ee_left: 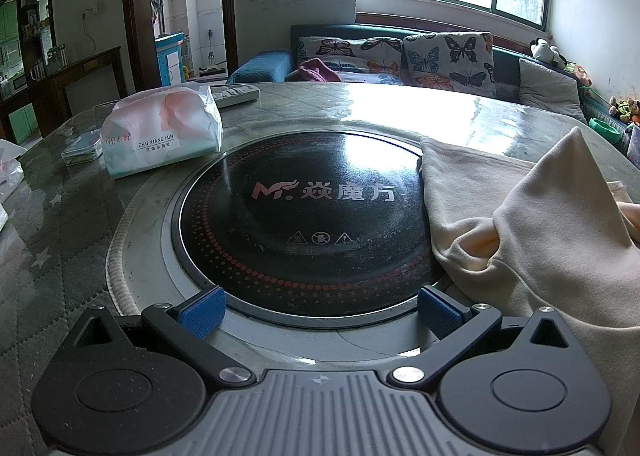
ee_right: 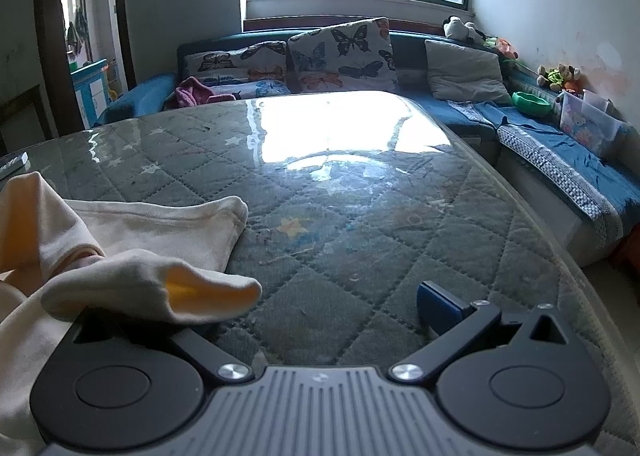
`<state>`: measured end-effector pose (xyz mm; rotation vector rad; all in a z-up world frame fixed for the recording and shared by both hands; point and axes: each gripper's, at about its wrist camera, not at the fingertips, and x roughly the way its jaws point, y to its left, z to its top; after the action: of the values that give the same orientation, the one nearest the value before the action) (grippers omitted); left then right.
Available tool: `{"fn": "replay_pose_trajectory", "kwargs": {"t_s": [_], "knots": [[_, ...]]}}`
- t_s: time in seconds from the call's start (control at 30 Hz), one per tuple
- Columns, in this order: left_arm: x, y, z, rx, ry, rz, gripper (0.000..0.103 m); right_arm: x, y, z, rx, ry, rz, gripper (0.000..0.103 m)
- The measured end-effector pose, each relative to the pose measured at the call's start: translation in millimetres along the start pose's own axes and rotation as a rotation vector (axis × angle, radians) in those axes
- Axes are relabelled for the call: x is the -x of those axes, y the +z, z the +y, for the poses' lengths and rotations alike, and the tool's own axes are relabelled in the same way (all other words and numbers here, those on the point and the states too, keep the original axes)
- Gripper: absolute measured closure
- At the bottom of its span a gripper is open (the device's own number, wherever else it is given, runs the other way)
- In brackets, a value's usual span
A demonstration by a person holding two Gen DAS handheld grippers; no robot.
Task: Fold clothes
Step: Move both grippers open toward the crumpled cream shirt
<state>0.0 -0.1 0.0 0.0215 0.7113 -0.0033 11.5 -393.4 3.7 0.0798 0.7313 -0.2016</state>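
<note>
A cream garment (ee_left: 532, 232) lies crumpled on the table at the right of the left wrist view, one edge over the black round cooktop (ee_left: 304, 224). My left gripper (ee_left: 320, 310) is open and empty, low over the cooktop's near rim, with its right blue pad beside the cloth. In the right wrist view the same garment (ee_right: 120, 248) lies at the left, and a rolled fold of it drapes over my left finger. My right gripper (ee_right: 320, 304) is open; only its right blue pad (ee_right: 438, 306) shows, above the quilted table cover (ee_right: 360, 224).
A pack of tissues (ee_left: 164, 132), a small clear box (ee_left: 82, 150) and a remote (ee_left: 236, 94) lie at the table's far left. A blue sofa with butterfly cushions (ee_right: 344, 52), a green bowl (ee_right: 532, 102) and a plastic box (ee_right: 588, 126) stand beyond the table.
</note>
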Motion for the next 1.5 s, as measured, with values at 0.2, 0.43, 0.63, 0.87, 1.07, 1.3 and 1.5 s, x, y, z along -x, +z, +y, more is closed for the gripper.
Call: {"fn": "replay_pose_trajectory", "kwargs": {"t_s": [0.2, 0.43, 0.63, 0.87, 1.07, 1.3, 1.5], "knots": [[0, -2, -2, -0.002, 0.001, 0.001, 0.000, 18, 1, -8, -0.022, 0.014, -0.059, 0.000], [-1, 0, 0, -0.006, -0.005, 0.005, 0.000, 49, -1, 5, -0.024, 0.023, -0.083, 0.000], [1, 0, -2, -0.006, -0.007, 0.014, 0.000, 75, -14, 16, -0.033, 0.039, -0.075, 0.000], [9, -1, -3, 0.016, -0.038, 0.030, 0.000, 92, -24, 27, -0.020, 0.061, -0.059, 0.000], [25, -3, -10, -0.002, -0.075, 0.016, 0.000, 106, -32, 35, -0.009, 0.084, -0.043, 0.000], [44, -7, -19, -0.010, -0.099, 0.011, 0.000, 117, -39, 41, -0.002, 0.100, -0.031, 0.000], [56, -10, -28, -0.021, -0.119, 0.008, 0.000, 124, -44, 45, 0.003, 0.111, -0.023, 0.000]]}}
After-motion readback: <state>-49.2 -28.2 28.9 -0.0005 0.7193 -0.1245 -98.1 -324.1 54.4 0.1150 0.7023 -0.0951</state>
